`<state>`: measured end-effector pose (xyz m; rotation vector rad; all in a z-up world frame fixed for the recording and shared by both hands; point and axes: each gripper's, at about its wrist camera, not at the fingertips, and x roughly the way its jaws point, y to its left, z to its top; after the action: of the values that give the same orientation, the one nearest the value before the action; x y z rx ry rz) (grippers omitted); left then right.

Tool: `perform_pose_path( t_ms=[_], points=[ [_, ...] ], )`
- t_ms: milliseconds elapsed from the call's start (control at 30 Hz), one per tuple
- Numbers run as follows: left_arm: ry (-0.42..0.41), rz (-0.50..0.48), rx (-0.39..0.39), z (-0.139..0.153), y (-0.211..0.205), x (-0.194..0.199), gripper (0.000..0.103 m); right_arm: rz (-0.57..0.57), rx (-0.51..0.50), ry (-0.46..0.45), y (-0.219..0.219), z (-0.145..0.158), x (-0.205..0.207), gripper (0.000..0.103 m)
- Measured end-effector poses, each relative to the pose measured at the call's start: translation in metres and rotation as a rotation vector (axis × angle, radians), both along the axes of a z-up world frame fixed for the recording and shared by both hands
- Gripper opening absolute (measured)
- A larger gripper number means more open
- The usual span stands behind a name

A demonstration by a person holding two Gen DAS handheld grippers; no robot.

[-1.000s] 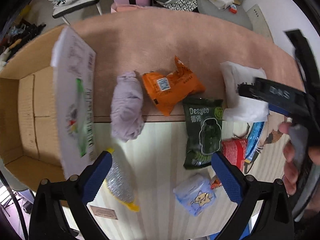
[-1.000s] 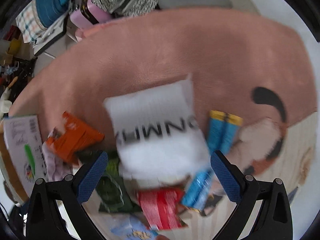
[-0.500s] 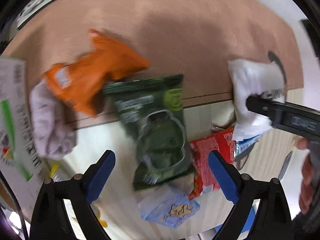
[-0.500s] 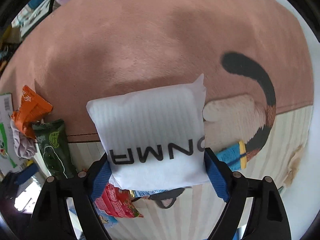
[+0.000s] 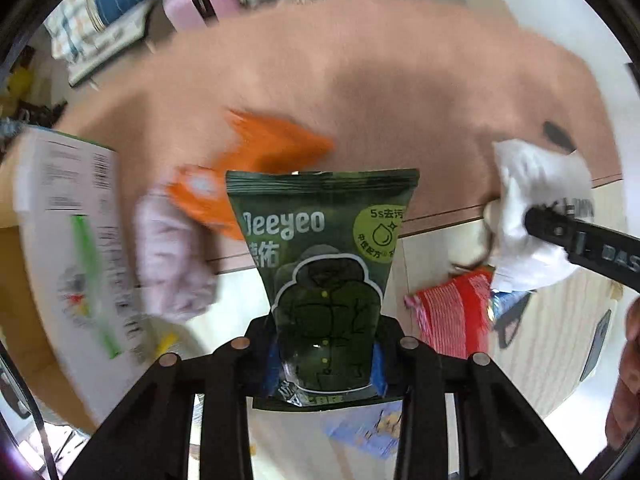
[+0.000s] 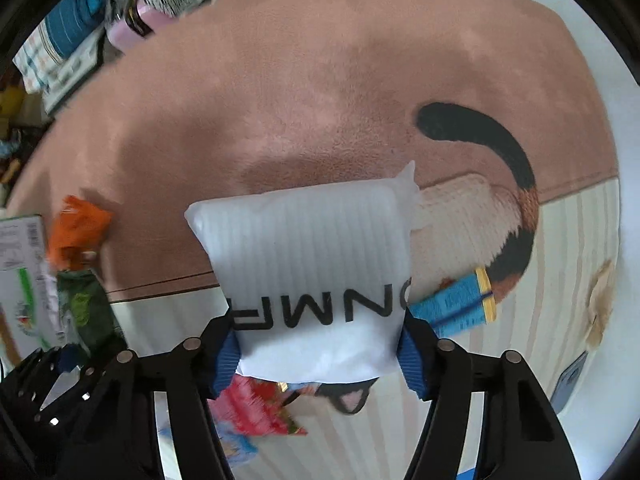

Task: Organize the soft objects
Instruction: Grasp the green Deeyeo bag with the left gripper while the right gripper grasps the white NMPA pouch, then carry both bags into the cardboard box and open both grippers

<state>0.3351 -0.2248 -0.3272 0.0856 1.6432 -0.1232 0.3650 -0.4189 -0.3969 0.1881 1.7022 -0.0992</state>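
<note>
The left gripper [image 5: 324, 364] pinched the light, crinkly dark-green plastic pouch [image 5: 326, 264] low; the right gripper [image 6: 320, 354] squeezed the soft white padded packet [image 6: 316, 280].

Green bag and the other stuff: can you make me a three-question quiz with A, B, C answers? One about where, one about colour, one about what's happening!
1. Where is the orange packet?
A. behind the green bag
B. inside the box
C. in the right gripper

2. What colour are the letters on the white pouch?
A. red
B. black
C. green

3. What is the left gripper doing?
A. open
B. pinching the green bag
C. holding a cloth

Answers: 1 A, it peeks out past the bag's top; 2 B, the print is black; 3 B, both fingers press the bag's sides.
</note>
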Motion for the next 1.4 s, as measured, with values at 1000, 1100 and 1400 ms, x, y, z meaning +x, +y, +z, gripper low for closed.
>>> perform_pose_path(
  t_ms=[1000,1100,1400],
  points=[
    [0.059,0.304,-0.156,0.014,0.377,0.024,0.031,0.205,0.118,-0.074,0.465,0.079,0.01,0.067],
    [0.112,0.278,-0.169,-0.009,0.375,0.033,0.031,0.208,0.077,-0.041,0.473,0.053,0.021,0.067],
    [0.182,0.227,-0.132,-0.041,0.363,0.046,0.034,0.24,0.021,-0.009,0.483,0.016,0.029,0.074]
  ],
)
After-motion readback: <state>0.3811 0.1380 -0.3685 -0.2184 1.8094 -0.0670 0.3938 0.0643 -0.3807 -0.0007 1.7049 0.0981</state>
